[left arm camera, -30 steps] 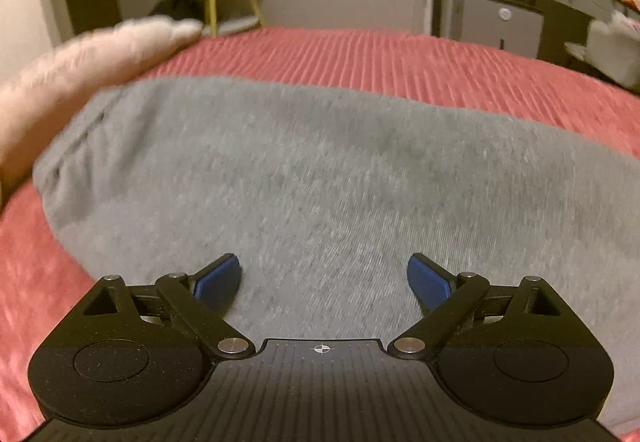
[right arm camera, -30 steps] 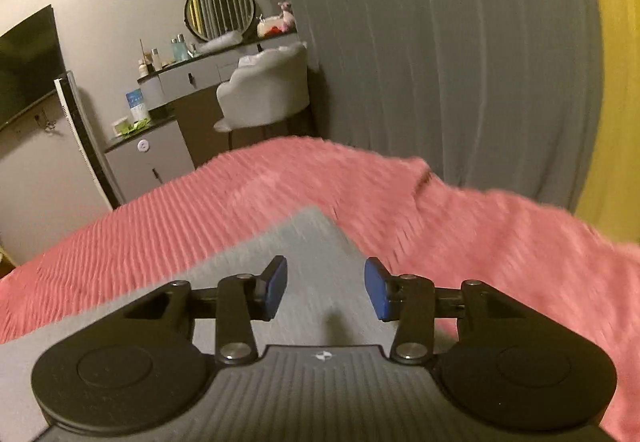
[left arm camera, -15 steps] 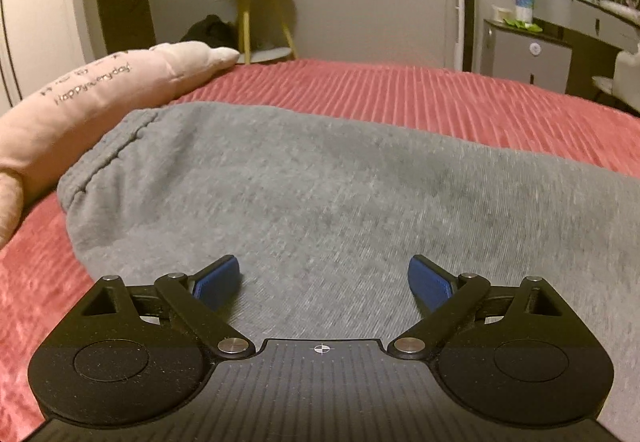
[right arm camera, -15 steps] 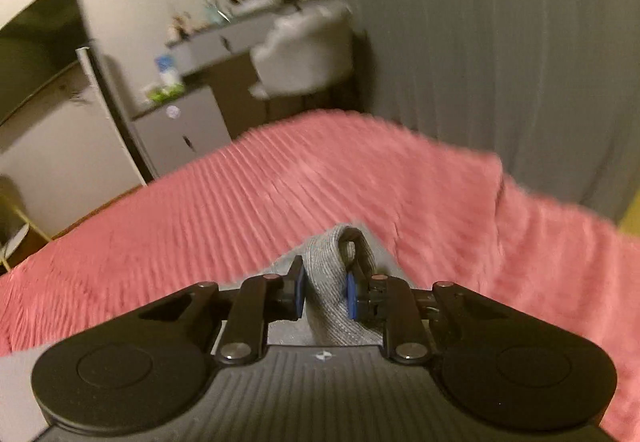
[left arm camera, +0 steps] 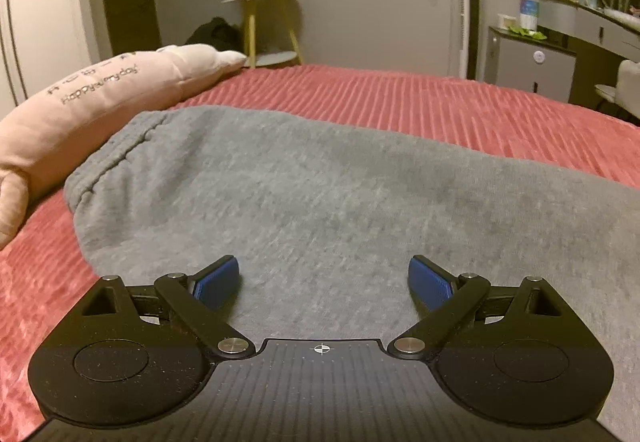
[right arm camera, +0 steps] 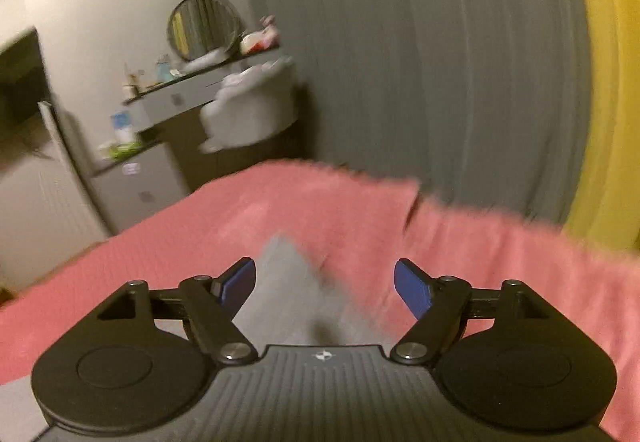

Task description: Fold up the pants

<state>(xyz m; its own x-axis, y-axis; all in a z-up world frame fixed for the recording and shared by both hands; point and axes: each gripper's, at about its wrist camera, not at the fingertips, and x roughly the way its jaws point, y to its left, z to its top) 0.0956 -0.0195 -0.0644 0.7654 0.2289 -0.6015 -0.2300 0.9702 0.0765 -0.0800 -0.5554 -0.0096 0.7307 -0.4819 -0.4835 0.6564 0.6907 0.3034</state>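
Note:
Grey sweatpants (left arm camera: pixel 320 193) lie flat on the red bedspread (left arm camera: pixel 440 101), the waistband end at the far left. My left gripper (left arm camera: pixel 324 278) is open and empty, low over the middle of the pants. In the right wrist view, blurred, a grey corner of the pants (right arm camera: pixel 292 282) lies on the bedspread (right arm camera: pixel 480 262) between the wide-open fingers of my right gripper (right arm camera: pixel 324 282), which holds nothing.
A pink pillow (left arm camera: pixel 92 101) lies along the bed's left side, touching the waistband end. A grey curtain (right arm camera: pixel 440 61) and yellow curtain (right arm camera: pixel 608 81) hang past the bed's edge. A vanity, white chair (right arm camera: pixel 248 109) and small fridge stand beyond the bed.
My right gripper shut on the grey pants corner half a second ago and has now opened wide, letting it go. The left gripper stayed open, its view tilting up slightly.

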